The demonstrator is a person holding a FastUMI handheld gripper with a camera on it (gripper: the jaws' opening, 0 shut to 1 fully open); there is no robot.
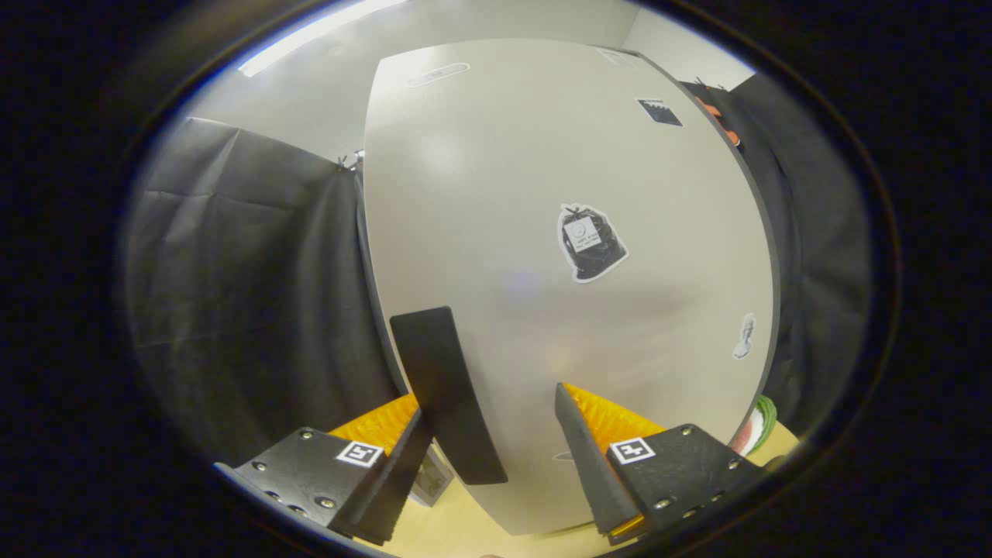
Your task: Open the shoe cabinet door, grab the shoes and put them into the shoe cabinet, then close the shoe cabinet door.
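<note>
Claw [496, 434] agape around door handle [446, 391]

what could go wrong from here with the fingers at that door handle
1. The gripper looks open, with the black handle between its fingers, close to one finger and apart from the other. If it shuts off-centre, it may slip when pulling.
2. The handle sits right at the cabinet door edge, so the finger beside it could catch that edge or the black cloth beyond it.
3. Door stickers give no grip; only the handle will.
</note>
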